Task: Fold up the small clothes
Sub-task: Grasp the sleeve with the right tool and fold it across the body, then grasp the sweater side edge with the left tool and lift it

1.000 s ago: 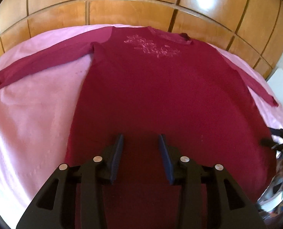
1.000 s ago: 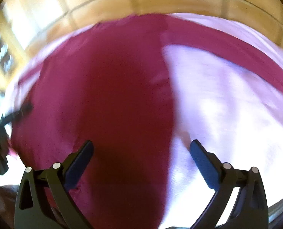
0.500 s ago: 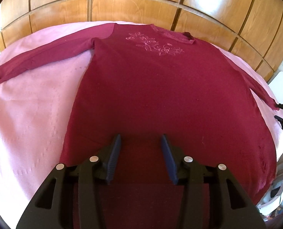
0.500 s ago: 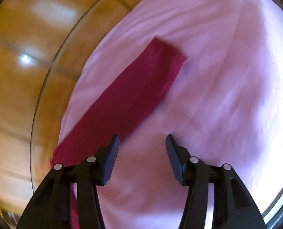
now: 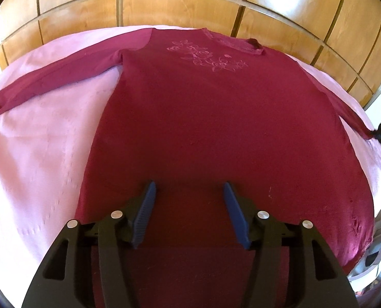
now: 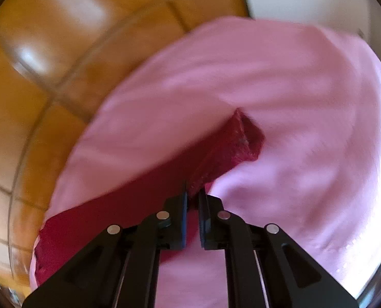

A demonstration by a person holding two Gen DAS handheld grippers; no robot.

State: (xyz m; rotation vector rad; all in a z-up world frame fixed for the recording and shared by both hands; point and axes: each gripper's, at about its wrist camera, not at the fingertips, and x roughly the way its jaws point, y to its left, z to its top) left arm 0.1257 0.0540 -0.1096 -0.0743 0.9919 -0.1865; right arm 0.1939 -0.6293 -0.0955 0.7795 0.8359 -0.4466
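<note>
A soft maroon long-sleeved shirt (image 5: pixel 216 128) with pale floral embroidery lay flat on the pink sheet (image 5: pixel 36 166), below glossy wooden panels (image 5: pixel 164 7). The left gripper (image 5: pixel 189 211), jaws just widening, stood empty over the hem; the right gripper (image 6: pixel 193 205) had just closed, pinching the sleeve cuff (image 6: pixel 231 148) at the sheet's right edge.

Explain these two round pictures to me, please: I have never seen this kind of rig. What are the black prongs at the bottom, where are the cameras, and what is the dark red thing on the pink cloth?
No robot here: a person holds a two-finger gripper in each hand, and a fisheye camera on each looks along its fingers, hence the round, bent views.

The left camera's picture shows the left gripper, with blue pads, above the lower part of a dark red long-sleeved top with pale flower embroidery. The top lies flat on a pink sheet, before wooden panels. Its jaws have just been opening and stand apart, pinching nothing.

The right camera's picture shows the right gripper at the end of the top's right sleeve. Its jaws have just closed on the sleeve near the cuff. That gripper also peeks in at the left picture's right edge.

Probably the sleeve gets folded in next.
</note>
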